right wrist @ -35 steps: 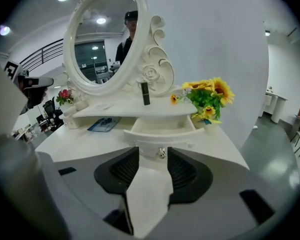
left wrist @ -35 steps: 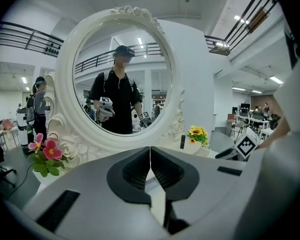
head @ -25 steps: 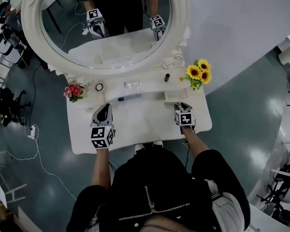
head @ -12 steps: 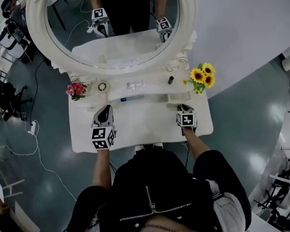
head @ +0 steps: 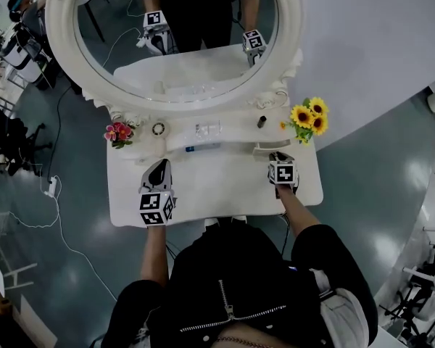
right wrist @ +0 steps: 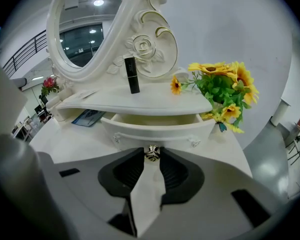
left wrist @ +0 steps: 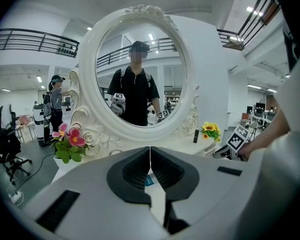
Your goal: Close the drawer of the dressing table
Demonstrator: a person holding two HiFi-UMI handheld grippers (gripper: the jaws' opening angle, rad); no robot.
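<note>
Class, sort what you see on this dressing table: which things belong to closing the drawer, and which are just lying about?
Belong to the job: open white drawer; its small silver knob; right gripper, jaws just closed on that knob.

Just lying about: upright black tube; yellow sunflower bunch; pink flowers in white pot; flat blue packet.

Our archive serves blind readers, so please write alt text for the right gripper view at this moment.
The right gripper, its jaws having just been closing, pinches the small metal knob of a partly open white drawer. Above the drawer a shelf carries a dark upright tube, with sunflowers to the right and the carved mirror frame behind.
</note>
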